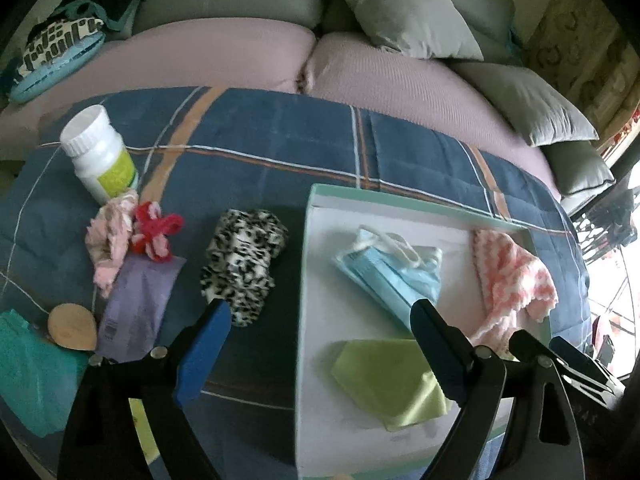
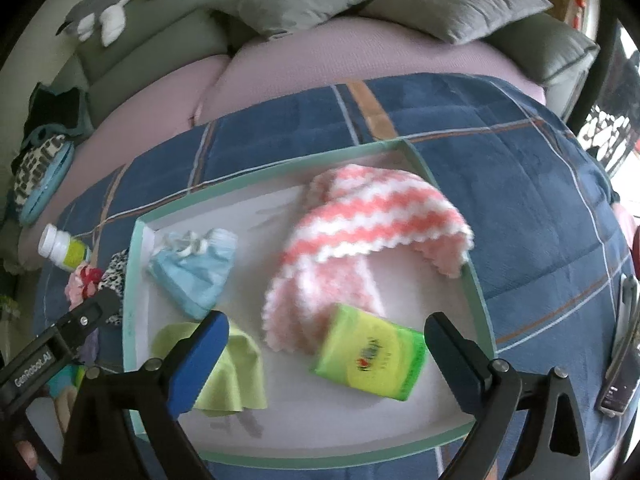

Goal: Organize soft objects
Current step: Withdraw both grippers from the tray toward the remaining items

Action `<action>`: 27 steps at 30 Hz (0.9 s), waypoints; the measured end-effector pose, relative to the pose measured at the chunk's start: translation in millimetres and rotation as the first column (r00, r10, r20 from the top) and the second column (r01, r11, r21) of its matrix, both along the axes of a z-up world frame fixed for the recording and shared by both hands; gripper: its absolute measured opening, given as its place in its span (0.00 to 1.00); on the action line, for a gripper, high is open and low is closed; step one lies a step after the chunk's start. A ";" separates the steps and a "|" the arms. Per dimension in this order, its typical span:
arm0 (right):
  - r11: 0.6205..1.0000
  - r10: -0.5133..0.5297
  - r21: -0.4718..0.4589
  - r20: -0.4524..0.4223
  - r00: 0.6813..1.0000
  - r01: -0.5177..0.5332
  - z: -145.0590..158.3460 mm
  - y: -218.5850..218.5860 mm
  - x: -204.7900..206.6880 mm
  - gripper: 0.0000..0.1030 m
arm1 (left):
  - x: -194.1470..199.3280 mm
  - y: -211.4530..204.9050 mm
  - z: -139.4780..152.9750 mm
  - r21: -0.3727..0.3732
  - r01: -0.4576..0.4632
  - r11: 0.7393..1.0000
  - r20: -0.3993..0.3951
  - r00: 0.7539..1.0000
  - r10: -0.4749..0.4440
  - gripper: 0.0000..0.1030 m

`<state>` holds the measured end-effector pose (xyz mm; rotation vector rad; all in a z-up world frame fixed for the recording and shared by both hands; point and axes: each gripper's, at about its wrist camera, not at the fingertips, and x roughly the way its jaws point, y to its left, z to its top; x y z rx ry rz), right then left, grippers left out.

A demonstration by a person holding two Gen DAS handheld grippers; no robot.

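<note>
A white tray with a green rim (image 1: 316,216) (image 2: 280,164) lies on the blue blanket. In it are a blue face mask (image 1: 392,272) (image 2: 196,272), a pink-and-white knitted piece (image 1: 512,280) (image 2: 372,220), a green cloth (image 1: 392,380) (image 2: 236,368) and a green tissue pack (image 2: 372,356). My left gripper (image 1: 320,320) is open and empty, straddling the tray's left edge near a leopard-print soft item (image 1: 244,264). My right gripper (image 2: 326,332) is open above the tissue pack, which lies loose between the fingers.
Left of the tray lie a white pill bottle (image 1: 100,148) (image 2: 64,248), a pink scrunchie (image 1: 112,240), a red knitted flower (image 1: 156,232), a purple packet (image 1: 136,312), a wooden spoon (image 1: 72,326) and a teal cloth (image 1: 32,372). Sofa cushions (image 1: 408,12) stand behind.
</note>
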<state>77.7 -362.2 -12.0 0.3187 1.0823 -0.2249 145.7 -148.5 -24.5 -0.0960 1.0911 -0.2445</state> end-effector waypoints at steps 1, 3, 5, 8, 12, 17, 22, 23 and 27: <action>1.000 0.009 -0.001 0.005 1.000 -0.009 1.6 4.7 1.4 0.97 | 1.0 4.3 0.6 0.002 -0.009 1.000 0.003 1.000 0.009 0.89; 1.000 0.021 0.006 0.016 1.000 -0.021 4.0 11.3 3.6 0.97 | 2.9 14.9 2.8 0.015 -0.030 0.999 0.012 0.999 0.030 0.89; 0.999 0.034 0.011 0.028 0.999 -0.035 6.7 20.2 6.2 0.97 | 5.0 27.5 6.2 0.039 -0.051 0.998 0.019 0.999 0.050 0.89; 0.999 0.049 0.012 0.032 0.998 -0.049 8.3 31.7 9.7 0.97 | 5.0 44.6 11.1 0.102 -0.073 0.992 0.023 0.997 0.071 0.89; 0.997 0.080 0.005 0.038 0.996 -0.080 10.1 49.3 14.3 0.97 | 3.4 69.1 18.3 0.111 -0.109 0.988 0.030 0.994 0.106 0.89; 0.992 0.126 0.011 0.061 0.990 -0.127 15.0 71.3 19.6 0.97 | 0.2 101.5 29.5 0.116 -0.163 0.980 0.054 0.986 0.157 0.89; 0.983 0.178 0.027 0.082 0.981 -0.181 17.5 96.8 25.4 0.97 | -6.6 140.3 41.9 0.088 -0.240 0.967 0.078 0.969 0.234 0.89; 0.981 0.187 0.029 0.085 0.979 -0.190 17.3 102.8 26.9 0.97 | -8.1 150.4 44.3 0.084 -0.264 0.961 0.084 0.963 0.257 0.89; 0.973 0.223 0.035 0.094 0.970 -0.227 17.5 122.5 31.8 0.97 | -11.6 178.2 46.4 0.067 -0.326 0.943 0.081 0.944 0.320 0.89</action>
